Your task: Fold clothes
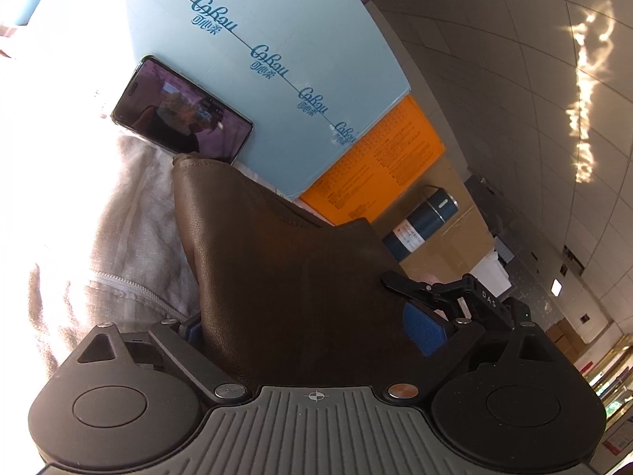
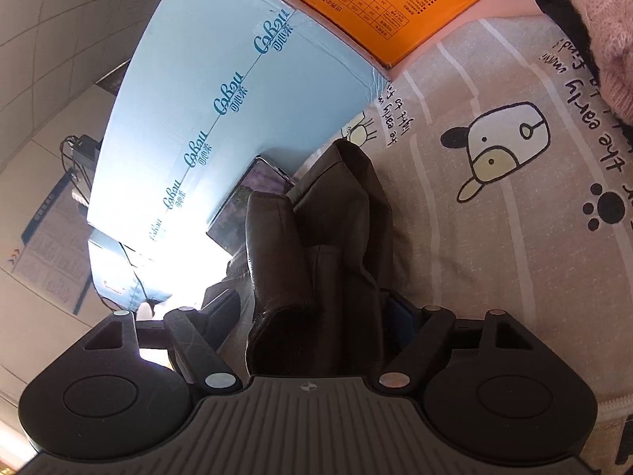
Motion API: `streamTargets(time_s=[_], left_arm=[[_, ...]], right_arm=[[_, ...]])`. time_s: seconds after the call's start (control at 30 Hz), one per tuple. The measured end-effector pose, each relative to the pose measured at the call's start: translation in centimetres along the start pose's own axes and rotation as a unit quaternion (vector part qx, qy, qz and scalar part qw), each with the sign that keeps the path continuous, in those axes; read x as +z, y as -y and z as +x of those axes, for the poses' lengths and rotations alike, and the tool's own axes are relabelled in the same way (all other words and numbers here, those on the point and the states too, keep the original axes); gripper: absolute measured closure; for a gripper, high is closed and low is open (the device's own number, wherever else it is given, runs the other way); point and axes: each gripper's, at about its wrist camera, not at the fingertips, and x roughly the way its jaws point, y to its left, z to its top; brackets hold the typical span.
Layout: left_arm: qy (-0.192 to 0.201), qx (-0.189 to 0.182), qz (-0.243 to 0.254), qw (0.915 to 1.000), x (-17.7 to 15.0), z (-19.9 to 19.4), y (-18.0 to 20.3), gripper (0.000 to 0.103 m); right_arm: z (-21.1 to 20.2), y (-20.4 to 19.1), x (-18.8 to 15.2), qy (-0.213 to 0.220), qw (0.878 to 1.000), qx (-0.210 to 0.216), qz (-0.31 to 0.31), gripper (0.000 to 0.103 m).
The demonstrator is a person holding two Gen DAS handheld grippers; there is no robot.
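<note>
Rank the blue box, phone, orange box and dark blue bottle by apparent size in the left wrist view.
1. blue box
2. orange box
3. phone, though it lies nearer the camera, so unsure against the orange box
4. bottle

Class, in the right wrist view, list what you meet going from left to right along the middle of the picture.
Light blue box → phone → brown garment → cartoon dog print on the grey bedsheet.
</note>
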Motion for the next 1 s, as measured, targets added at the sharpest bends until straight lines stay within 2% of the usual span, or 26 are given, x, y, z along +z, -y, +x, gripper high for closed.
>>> streamTargets(time_s=[0.07, 0.17, 0.23, 0.3, 0.33, 0.47, 0.53, 0.6, 0.73, 0.9, 1.0], left_arm=[[0.008, -0.017, -0.007, 0.9998, 0.1, -0.2, -0.1, 0.007], [-0.003, 0.006, -0.007, 1.0000, 0.1, 0.2, -0.2, 0.008], [-0.022, 0.046, 0.009, 0.9987, 0.0, 0.9, -0.1, 0.018], [-0.031, 0.072, 0.022, 0.9967, -0.2, 1.3, 0.0, 0.040], [-0.029, 0.076, 0.024, 0.9964, -0.2, 1.3, -0.1, 0.043], [-0.012, 0.078, 0.021, 0.9967, -0.2, 0.7, -0.6, 0.061], [-0.002, 0.071, 0.021, 0.9972, -0.1, 0.4, -0.7, 0.066], [0.007, 0.065, 0.023, 0.9976, -0.1, 0.0, -0.6, 0.072], [0.031, 0.059, 0.020, 0.9976, 0.2, -1.3, -0.2, 0.077], [0.065, 0.072, 0.025, 0.9949, -0.4, -4.7, 0.3, 0.077], [0.078, 0.073, 0.003, 0.9942, -0.8, -6.8, -0.9, 0.077]], right_arm=[[0.2, -0.6, -0.2, -0.009, 1.000, 0.011, -0.016, 0.027], [0.6, -1.4, -0.5, -0.016, 0.999, -0.006, -0.042, 0.027], [0.9, -1.6, -0.7, -0.018, 0.998, -0.025, -0.050, 0.032], [1.1, -1.7, -0.8, -0.018, 0.998, -0.038, -0.055, 0.039], [1.2, -1.7, -0.8, -0.018, 0.997, -0.045, -0.057, 0.042], [1.3, -1.8, -1.1, -0.015, 0.997, -0.032, -0.070, 0.054], [1.3, -1.9, -1.3, -0.013, 0.997, -0.024, -0.077, 0.060], [1.4, -2.0, -1.4, -0.016, 0.996, -0.008, -0.091, 0.061], [1.6, -2.7, -1.9, -0.029, 0.993, 0.021, -0.110, 0.062], [1.8, -4.2, -3.1, -0.042, 0.993, 0.066, -0.086, 0.062], [2.5, -6.1, -4.6, -0.053, 0.995, 0.051, -0.068, 0.062]])
